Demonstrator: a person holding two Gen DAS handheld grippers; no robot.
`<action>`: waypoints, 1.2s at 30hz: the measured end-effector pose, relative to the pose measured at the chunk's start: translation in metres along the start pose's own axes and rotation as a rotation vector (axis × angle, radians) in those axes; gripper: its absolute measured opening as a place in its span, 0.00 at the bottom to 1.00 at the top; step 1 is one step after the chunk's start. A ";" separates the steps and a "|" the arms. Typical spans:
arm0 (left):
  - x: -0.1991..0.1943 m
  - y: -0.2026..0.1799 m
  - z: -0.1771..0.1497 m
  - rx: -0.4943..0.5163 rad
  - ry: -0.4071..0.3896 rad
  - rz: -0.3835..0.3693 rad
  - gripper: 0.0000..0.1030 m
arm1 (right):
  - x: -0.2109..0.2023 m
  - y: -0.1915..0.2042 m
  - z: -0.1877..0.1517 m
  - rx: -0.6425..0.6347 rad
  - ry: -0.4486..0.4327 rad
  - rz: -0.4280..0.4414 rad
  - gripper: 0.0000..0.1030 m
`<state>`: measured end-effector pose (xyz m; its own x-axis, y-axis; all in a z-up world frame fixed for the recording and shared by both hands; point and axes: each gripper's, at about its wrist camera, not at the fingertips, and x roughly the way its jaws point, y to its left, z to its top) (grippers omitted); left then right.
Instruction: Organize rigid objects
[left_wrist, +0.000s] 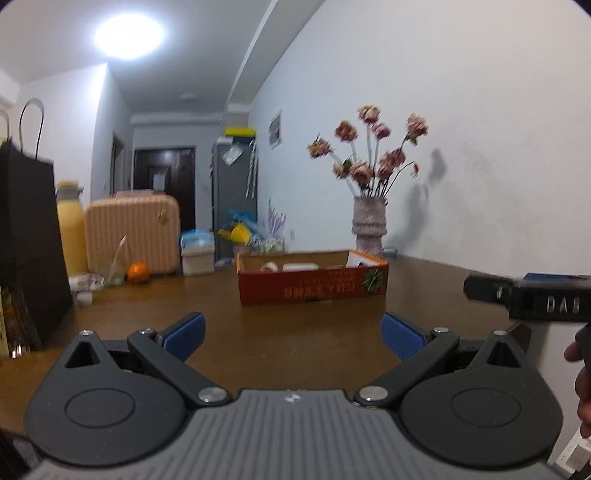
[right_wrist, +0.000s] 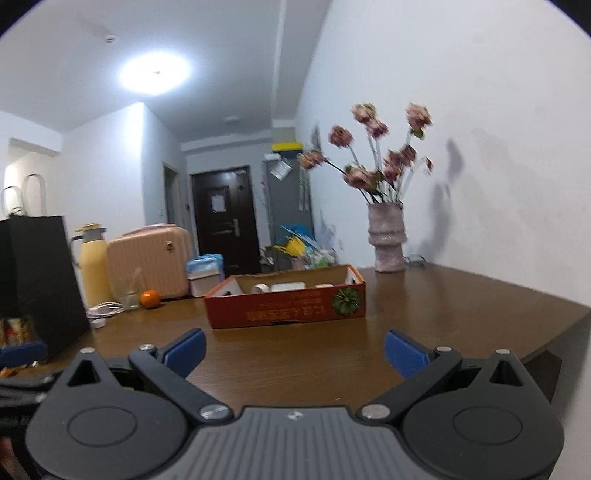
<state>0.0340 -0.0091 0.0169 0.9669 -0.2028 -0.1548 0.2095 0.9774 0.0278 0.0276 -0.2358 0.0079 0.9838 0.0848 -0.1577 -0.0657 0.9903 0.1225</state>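
A red cardboard box (left_wrist: 312, 287) (right_wrist: 286, 308) stands open on the brown wooden table (left_wrist: 288, 339) (right_wrist: 295, 354), ahead of both grippers. Inside it I see a roll of tape (right_wrist: 259, 288), white boxes (right_wrist: 288, 286) and other small items. My left gripper (left_wrist: 293, 338) is open above the table, nothing between its blue pads (left_wrist: 184, 336). My right gripper (right_wrist: 293, 349) is also open and empty, well short of the box. The right gripper's black body (left_wrist: 535, 295) shows at the right edge of the left wrist view.
A vase of dried roses (left_wrist: 369, 225) (right_wrist: 387, 240) stands behind the box by the wall. At the left are a black paper bag (left_wrist: 26, 240) (right_wrist: 37, 280), a yellow flask (right_wrist: 92, 266), a pink case (left_wrist: 133, 236) (right_wrist: 147, 262), an orange (left_wrist: 137, 272) (right_wrist: 149, 298) and a white cable (right_wrist: 105, 308). The table edge (right_wrist: 554, 339) runs on the right.
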 end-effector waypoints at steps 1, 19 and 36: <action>-0.001 -0.001 0.001 0.007 -0.013 0.002 1.00 | -0.002 0.001 -0.002 -0.004 -0.002 0.002 1.00; 0.000 0.002 0.005 -0.033 -0.014 0.007 1.00 | -0.004 0.010 0.000 -0.026 0.010 0.026 1.00; 0.000 0.001 0.005 -0.027 -0.016 0.004 1.00 | -0.004 0.010 -0.002 -0.017 0.007 0.028 1.00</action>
<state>0.0350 -0.0085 0.0222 0.9700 -0.1994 -0.1388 0.2016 0.9795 0.0017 0.0227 -0.2264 0.0074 0.9803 0.1132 -0.1617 -0.0961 0.9893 0.1101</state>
